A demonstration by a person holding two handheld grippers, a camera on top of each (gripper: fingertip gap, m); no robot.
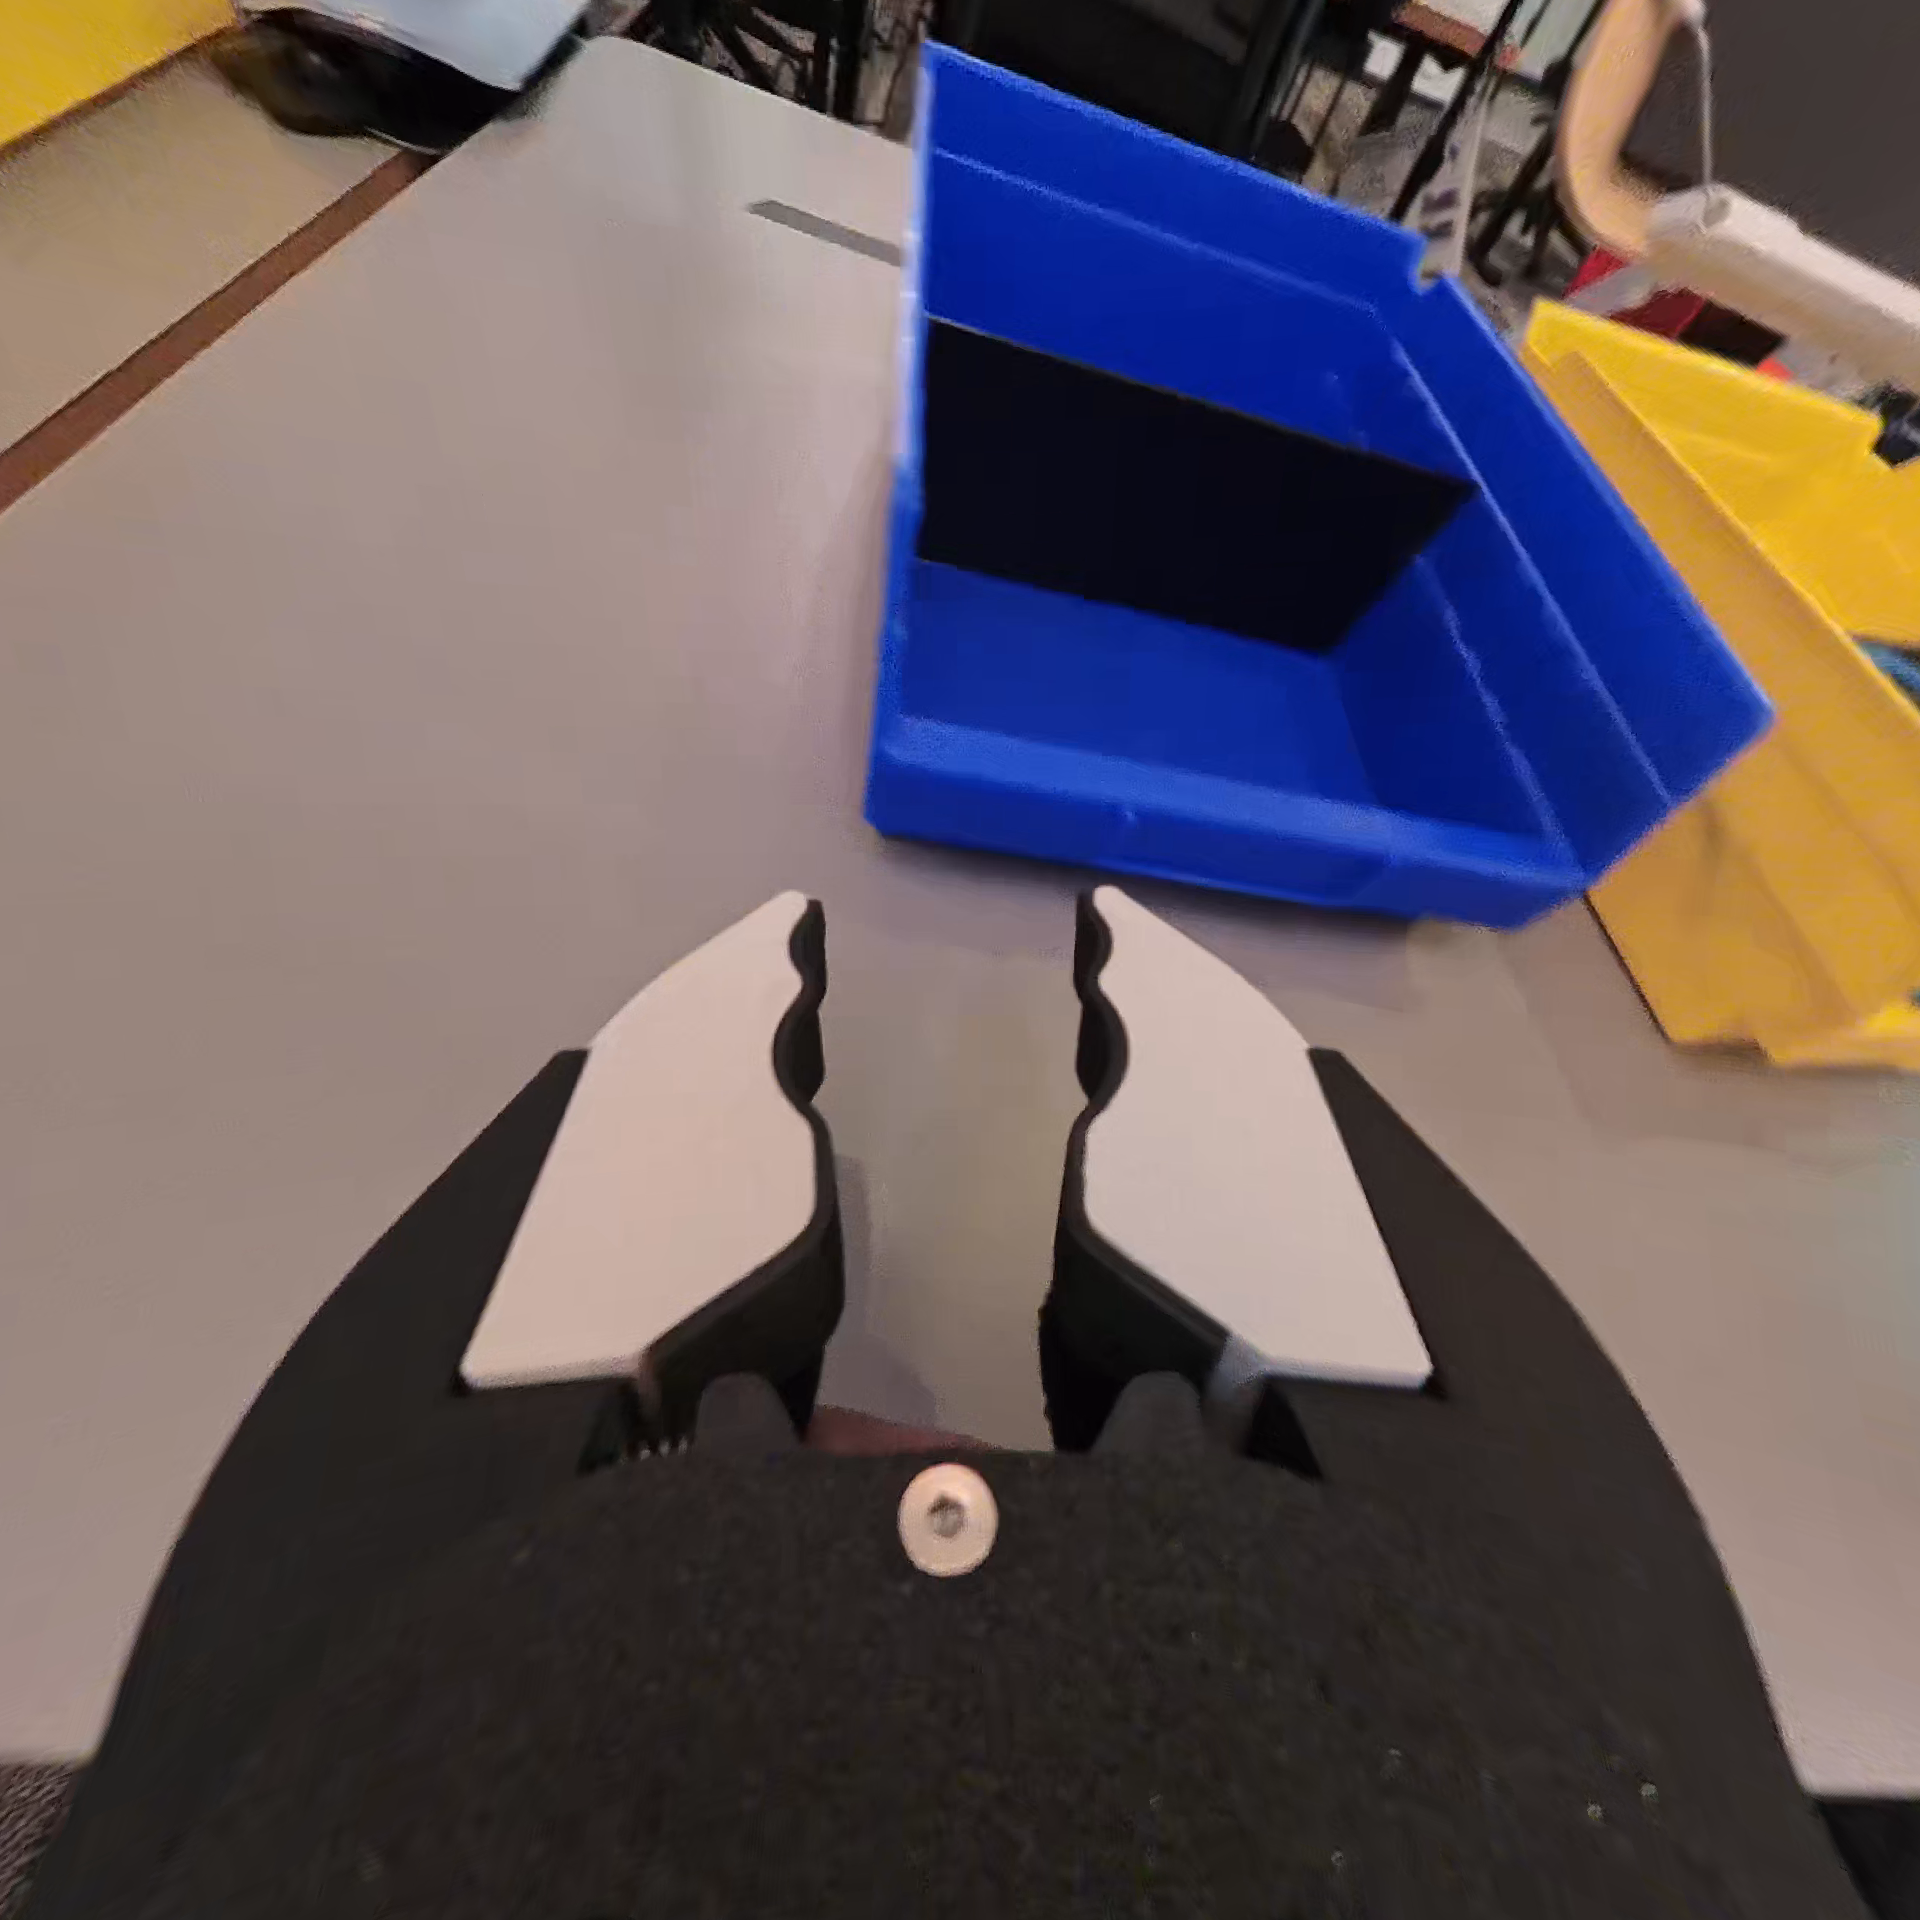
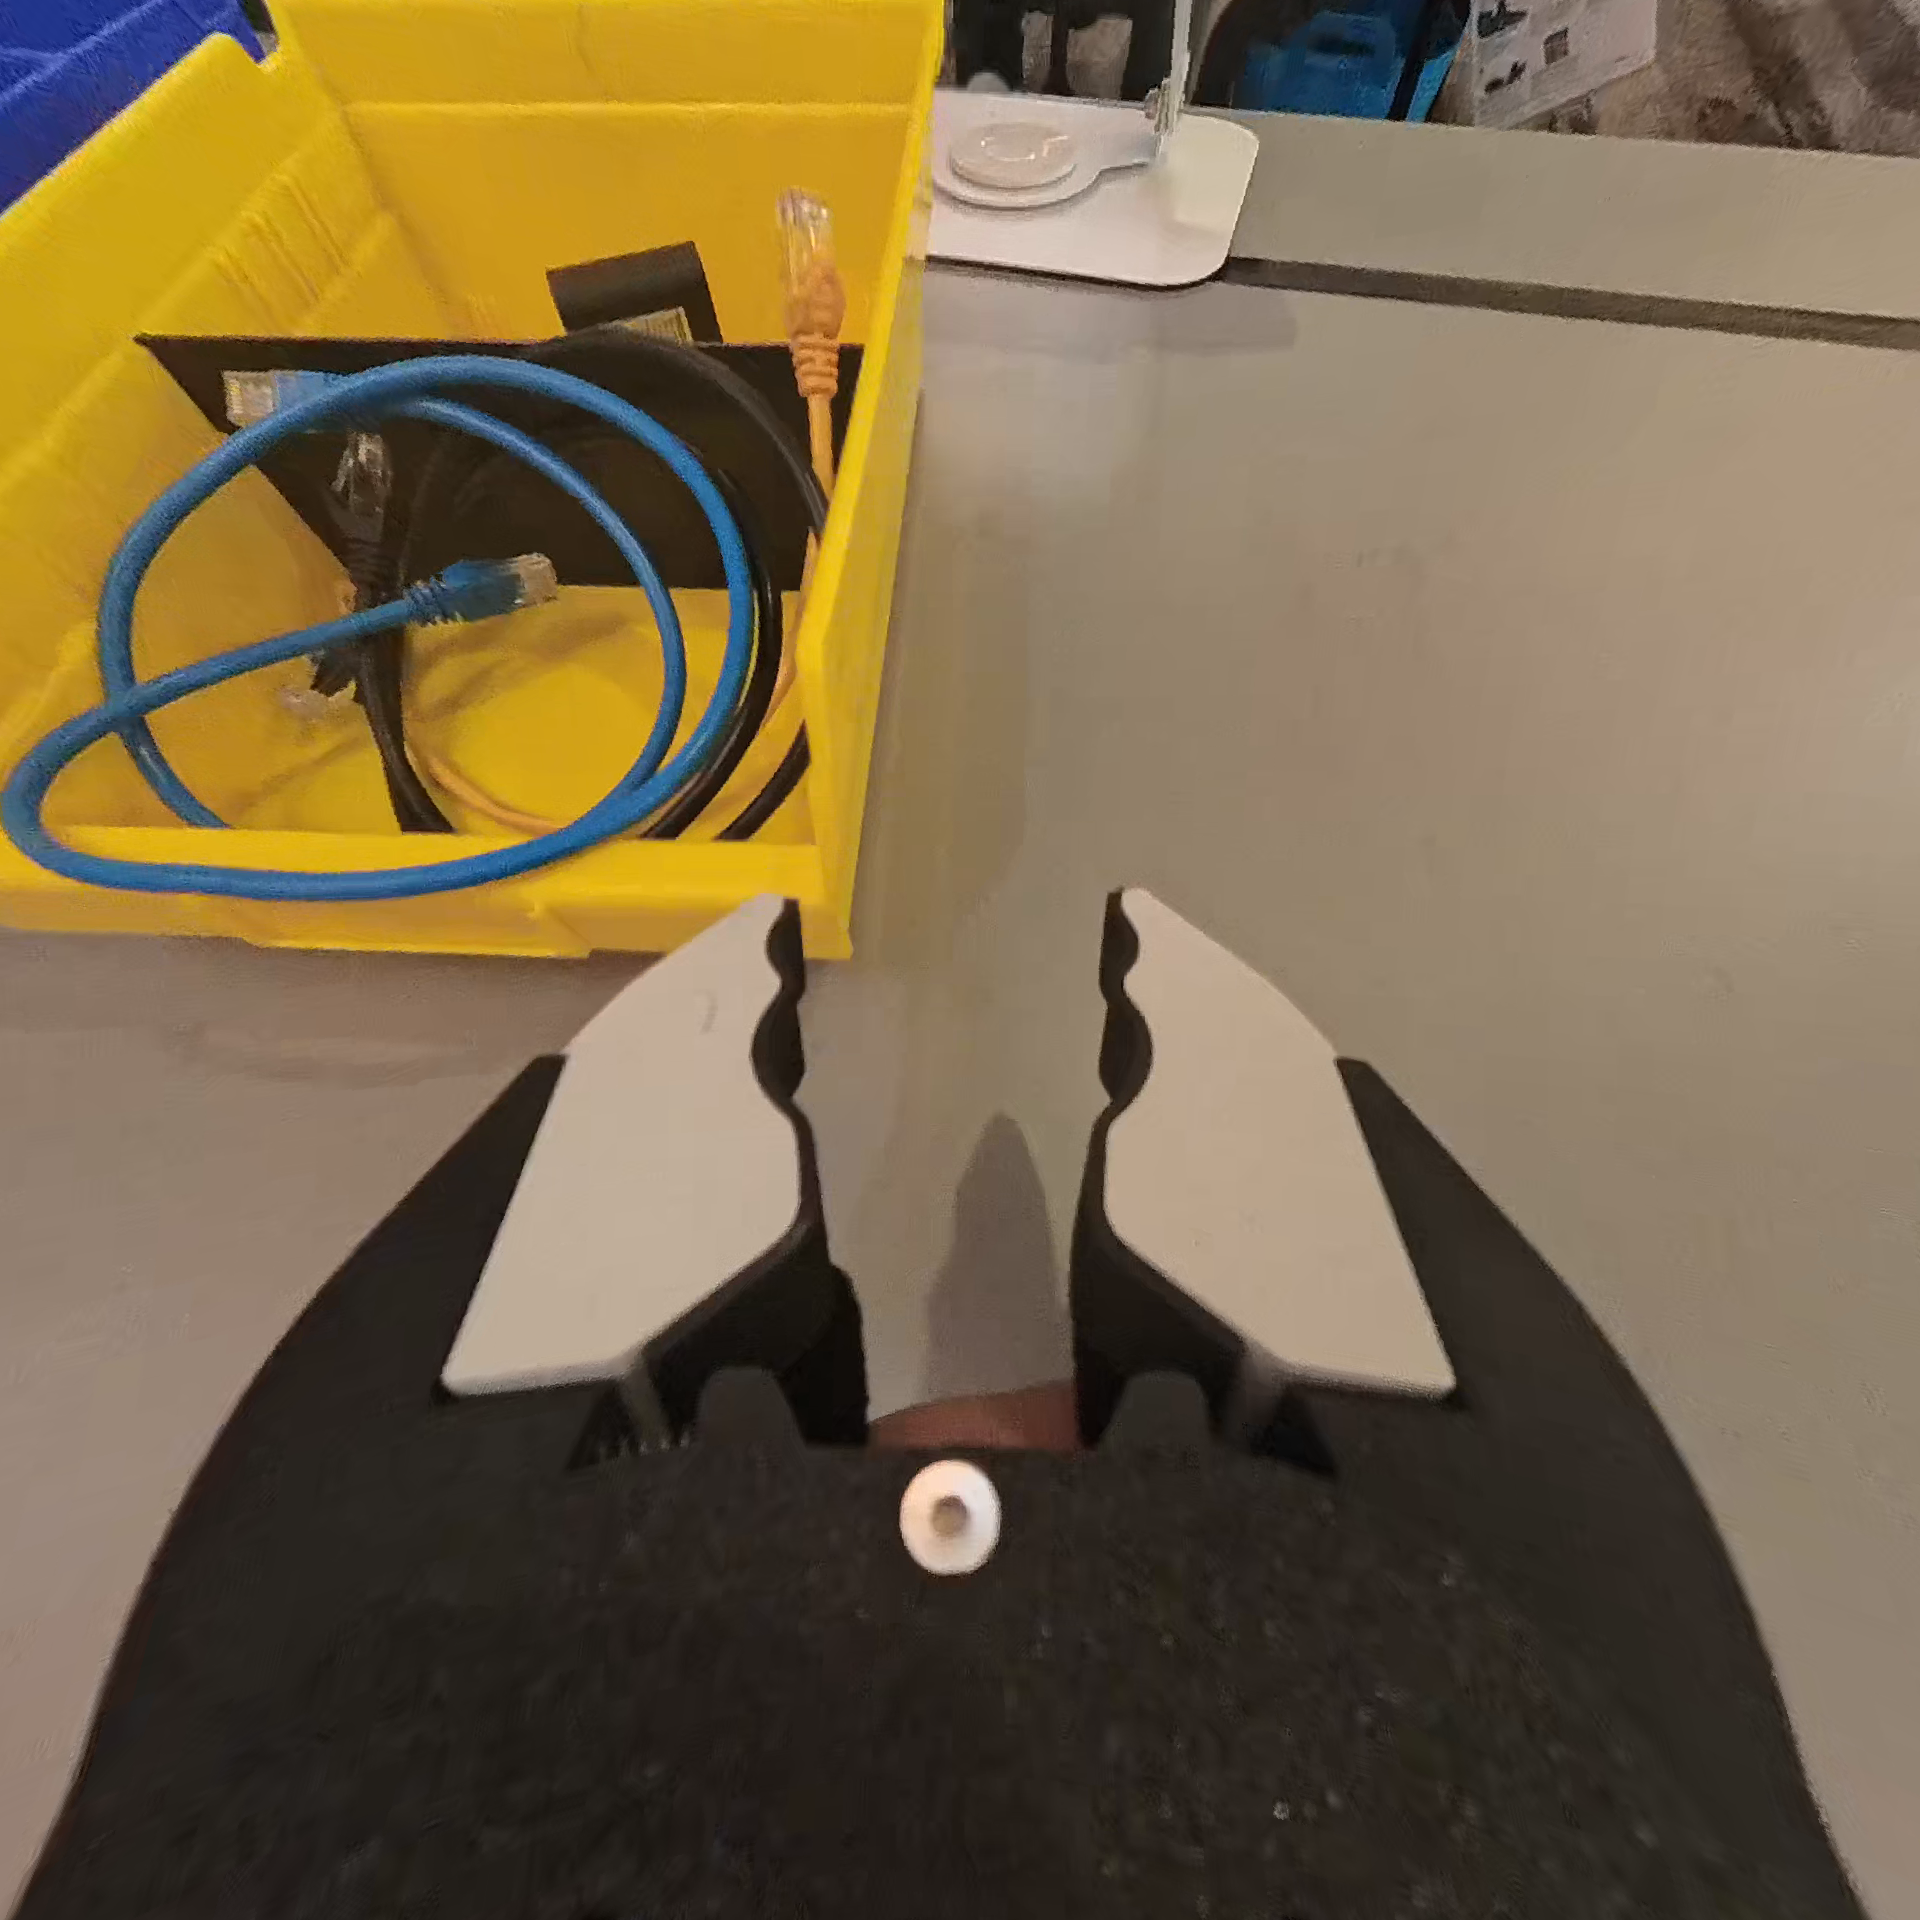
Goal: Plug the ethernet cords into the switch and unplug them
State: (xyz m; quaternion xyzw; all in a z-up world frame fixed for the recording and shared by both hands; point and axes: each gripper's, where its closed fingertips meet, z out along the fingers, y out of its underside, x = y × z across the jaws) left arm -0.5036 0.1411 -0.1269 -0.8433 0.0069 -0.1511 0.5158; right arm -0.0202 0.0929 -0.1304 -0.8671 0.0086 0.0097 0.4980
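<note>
Left wrist view. Left gripper (image 1: 951, 935) above the grey table (image 1: 416, 675), jaws parted with a clear gap, nothing between them; bare tabletop shows through the gap. Just ahead and a little right: blue bin (image 1: 1195, 831), sitting on the table, a black divider (image 1: 1164, 499) standing across its inside. No cords visible in the near compartment. To its right, touching or nearly so, a yellow bin (image 1: 1766, 852), only partly in frame. A grey strip (image 1: 831, 231) lies on the table by the blue bin's far corner. Background blurred.

Right wrist view. Right gripper (image 2: 951, 930) also low over the table (image 2: 1351, 675), jaws parted, holding nothing. Left fingertip (image 2: 727, 966) sits just beside the yellow bin's (image 2: 862, 623) near right corner; contact cannot be told. The cords are in this bin: blue cord (image 2: 665, 582) in loose loops, one loop spilling over the front lip, one plug resting mid-bin; black cord (image 2: 769, 488) coiled under and behind it; orange cord (image 2: 816, 343) standing up along the right wall, plug uppermost. A black divider (image 2: 582, 520) crosses the bin; a dark box-like item (image 2: 634, 296) stands behind it, possibly the switch, not sure. Corner of the blue bin (image 2: 94, 73) at top left. White stand base (image 2: 1091, 197) on the table's far side.
</note>
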